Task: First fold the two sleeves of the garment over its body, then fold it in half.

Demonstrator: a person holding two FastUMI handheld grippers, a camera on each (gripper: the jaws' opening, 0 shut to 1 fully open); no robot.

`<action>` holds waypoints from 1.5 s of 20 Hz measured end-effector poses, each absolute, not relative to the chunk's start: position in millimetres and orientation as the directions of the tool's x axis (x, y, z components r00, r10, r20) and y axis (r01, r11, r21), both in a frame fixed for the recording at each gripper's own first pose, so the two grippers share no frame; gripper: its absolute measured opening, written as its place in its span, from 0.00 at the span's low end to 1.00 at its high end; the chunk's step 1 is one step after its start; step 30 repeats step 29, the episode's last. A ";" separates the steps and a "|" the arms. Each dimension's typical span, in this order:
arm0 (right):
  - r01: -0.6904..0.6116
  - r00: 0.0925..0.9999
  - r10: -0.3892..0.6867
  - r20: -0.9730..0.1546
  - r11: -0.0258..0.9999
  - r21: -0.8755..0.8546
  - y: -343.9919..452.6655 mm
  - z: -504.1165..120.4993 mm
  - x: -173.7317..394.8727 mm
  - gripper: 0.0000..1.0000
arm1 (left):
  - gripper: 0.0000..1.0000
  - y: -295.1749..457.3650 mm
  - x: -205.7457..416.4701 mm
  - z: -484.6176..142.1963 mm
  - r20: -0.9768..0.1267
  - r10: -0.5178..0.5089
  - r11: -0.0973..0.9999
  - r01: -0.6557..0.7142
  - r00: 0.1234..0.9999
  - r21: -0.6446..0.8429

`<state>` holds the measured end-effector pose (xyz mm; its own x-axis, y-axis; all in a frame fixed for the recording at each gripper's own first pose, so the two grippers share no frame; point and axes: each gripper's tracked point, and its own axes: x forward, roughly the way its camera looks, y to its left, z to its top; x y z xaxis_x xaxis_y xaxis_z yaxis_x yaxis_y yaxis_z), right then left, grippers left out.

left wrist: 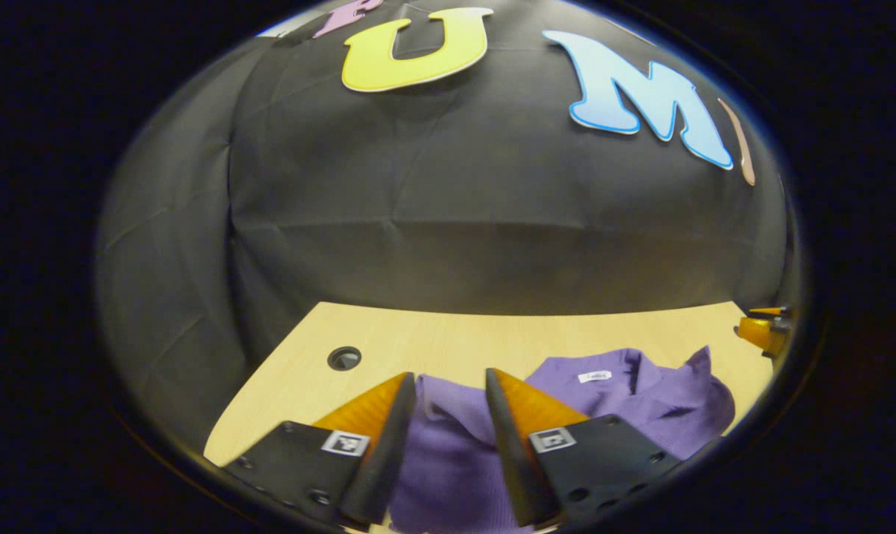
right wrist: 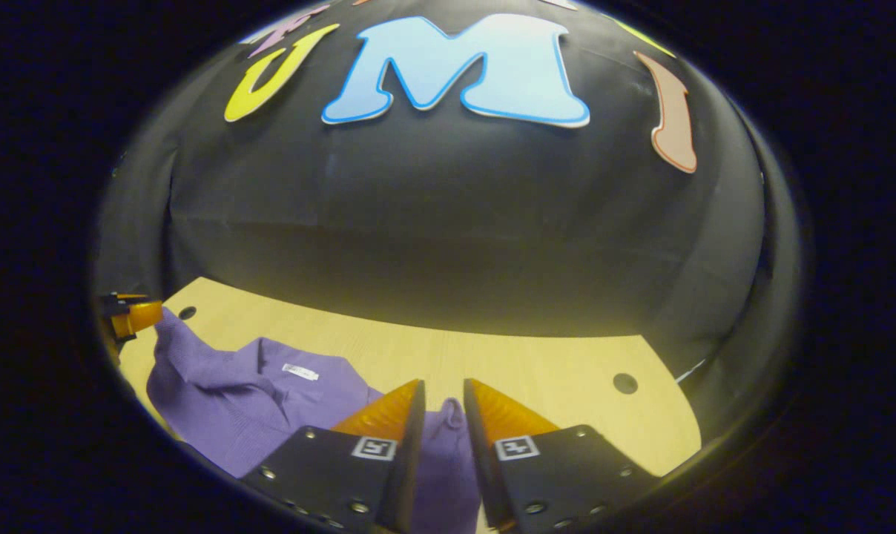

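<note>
Purple garment (left wrist: 618, 400) on table, bunched between left hand-held gripper (left wrist: 450, 386) fingers.

The garment (left wrist: 641, 400) is soft, fine-ribbed matt knit cloth; the table (left wrist: 448, 337) is smooth, pale wood-grain.

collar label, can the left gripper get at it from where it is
Probably yes. The label lies face up on the sweater, just beyond the left gripper and to one side. Nothing covers it, though purple fabric sits between the fingers.
</note>
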<state>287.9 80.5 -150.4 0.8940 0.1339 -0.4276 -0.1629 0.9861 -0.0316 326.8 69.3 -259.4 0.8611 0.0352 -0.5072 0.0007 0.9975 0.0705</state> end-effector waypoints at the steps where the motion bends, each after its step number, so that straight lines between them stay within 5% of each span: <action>1: -0.166 0.897 0.132 -0.421 0.985 -0.046 81.1 -144.9 280.8 0.59 | 0.85 68.7 322.9 -255.5 -0.502 0.026 0.998 0.005 0.865 0.062; 3: -0.159 0.908 0.120 -0.402 0.985 -0.067 81.4 -133.8 264.5 0.80 | 0.89 66.6 312.5 -245.7 -0.484 0.008 0.998 0.023 0.875 0.059; 5: -0.140 0.921 0.098 -0.378 0.987 -0.085 80.7 -120.0 248.8 0.87 | 0.91 65.3 299.0 -231.8 -0.458 -0.008 0.996 0.046 0.889 0.072; 19: -0.034 0.975 0.025 -0.222 0.999 -0.036 93.2 -15.4 86.4 0.85 | 0.89 52.0 175.8 -133.5 -0.320 -0.167 0.981 0.191 0.932 0.044; 30: -0.045 0.989 0.043 -0.143 0.999 -0.011 94.9 30.2 20.6 0.85 | 0.92 31.0 95.7 -70.4 -0.195 -0.206 0.974 0.221 0.959 0.055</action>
